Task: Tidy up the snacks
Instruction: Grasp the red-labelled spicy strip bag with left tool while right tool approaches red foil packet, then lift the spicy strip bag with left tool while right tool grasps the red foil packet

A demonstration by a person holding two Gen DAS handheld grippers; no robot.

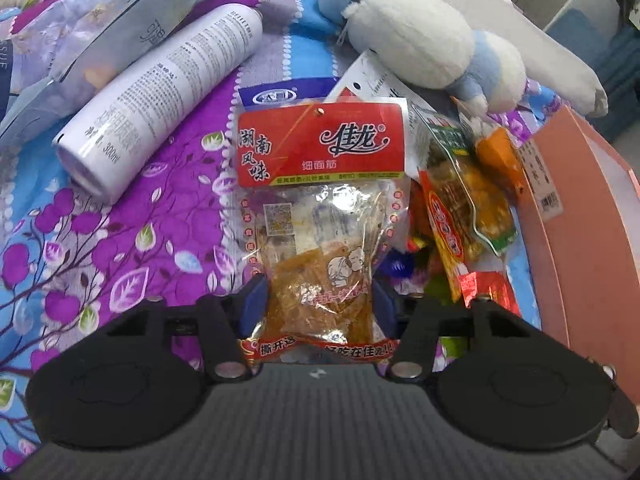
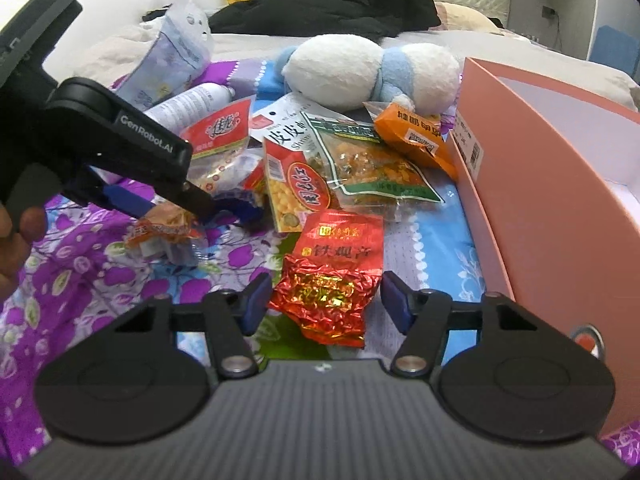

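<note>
Low in both frames, the left gripper [image 1: 320, 300] pinches a red-topped snack bag [image 1: 320, 208] while the right gripper [image 2: 324, 300], half-open, straddles a red foil packet [image 2: 332, 276], presumably bound for the pink box [image 2: 560, 208].

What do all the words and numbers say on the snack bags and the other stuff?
"佳龙", "湖南风味", "细面筋": red-topped snack bag between the left gripper's pads.
"铁观音": red foil packet between the right gripper's open pads.
"300ml": white spray can.
"GenRobot.AI": side of the left gripper in the right view.
"皮皮": white card.
Too small or blurred: the can's fine print, pink box's barcode label, orange packet, green-edged bag.
</note>
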